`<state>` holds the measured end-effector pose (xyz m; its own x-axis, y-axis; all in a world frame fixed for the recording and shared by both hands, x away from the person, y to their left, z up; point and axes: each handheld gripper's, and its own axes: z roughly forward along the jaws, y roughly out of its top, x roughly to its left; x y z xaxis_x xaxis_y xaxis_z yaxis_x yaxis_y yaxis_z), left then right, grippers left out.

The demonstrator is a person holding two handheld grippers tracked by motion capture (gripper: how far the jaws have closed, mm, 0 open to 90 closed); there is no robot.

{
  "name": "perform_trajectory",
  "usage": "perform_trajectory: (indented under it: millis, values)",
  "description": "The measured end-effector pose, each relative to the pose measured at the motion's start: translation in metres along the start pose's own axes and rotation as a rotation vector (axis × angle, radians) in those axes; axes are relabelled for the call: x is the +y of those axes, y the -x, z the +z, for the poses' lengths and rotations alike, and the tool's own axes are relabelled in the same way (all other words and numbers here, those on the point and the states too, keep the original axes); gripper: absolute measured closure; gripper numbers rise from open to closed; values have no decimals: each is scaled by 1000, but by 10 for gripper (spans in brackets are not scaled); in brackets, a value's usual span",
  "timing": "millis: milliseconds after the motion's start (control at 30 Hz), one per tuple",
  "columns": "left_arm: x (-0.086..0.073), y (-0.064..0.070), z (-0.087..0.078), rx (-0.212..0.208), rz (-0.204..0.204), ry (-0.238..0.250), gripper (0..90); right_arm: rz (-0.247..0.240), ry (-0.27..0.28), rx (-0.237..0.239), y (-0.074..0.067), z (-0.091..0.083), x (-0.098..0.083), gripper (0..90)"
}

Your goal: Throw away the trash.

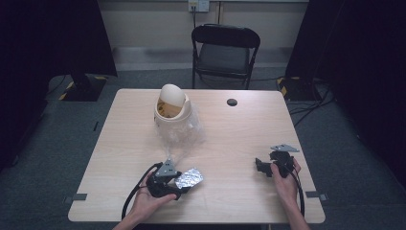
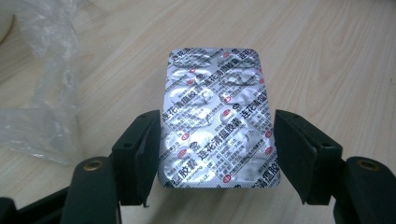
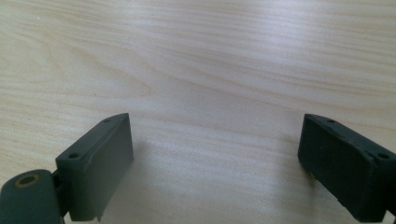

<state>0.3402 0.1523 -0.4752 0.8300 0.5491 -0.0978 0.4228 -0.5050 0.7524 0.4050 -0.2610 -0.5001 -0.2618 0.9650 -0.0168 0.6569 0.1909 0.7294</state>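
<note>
A silver blister pack [image 2: 217, 119] sits between the jaws of the left tongs [image 2: 215, 149], foil side up with dark and red print. In the left gripper view both jaws press its long edges, so the left tongs are closed on it at the pack's width. The near end of the pack lies low between the jaws, and its underside is hidden. In the high view the pack [image 1: 189, 178] juts right from the left tongs [image 1: 178, 184] near the table's [image 1: 239, 129] front edge; whether it rests on the wood or hangs just above it cannot be told.

The left hand [image 1: 148, 199] wraps the gripper body, and its black cable loops left off the hand.

The right tongs [image 1: 261, 166] are at the right side of the table, well apart from the pack, held by the right hand [image 1: 286, 179]. In the right gripper view the right tongs [image 3: 215, 163] stand wide open with bare wood between the jaws, holding nothing.

At the back of the table stands a pale bin [image 1: 171, 111] with a tilted domed lid; its dark mouth hides what is inside. Crumpled clear plastic [image 1: 184, 136] trails from it toward the left tongs, and its edge is hard to trace against the wood. In the left gripper view the plastic [image 2: 44, 93] is cut off at the frame's left. A small black disc [image 1: 232, 102] lies near the far edge. A chair [image 1: 224, 52] stands beyond the table.
</note>
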Motion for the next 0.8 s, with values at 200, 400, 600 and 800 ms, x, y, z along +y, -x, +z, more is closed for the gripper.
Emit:
perform_trajectory:
  millis: [200, 400, 600, 800]
  values:
    - [3, -8, -8, 9, -12, 28, 342, 0, 0, 0, 0, 0, 0, 94]
    - [5, -16, -17, 27, -22, 54, 342, 0, 2, -1, 0, 0, 0, 94]
    - [8, -19, -26, 40, -25, 79, 342, 0, 2, -1, 0, 0, 0, 94]
    - [10, -26, -37, 64, -22, 100, 343, 0, 2, -1, 0, 0, 0, 94]
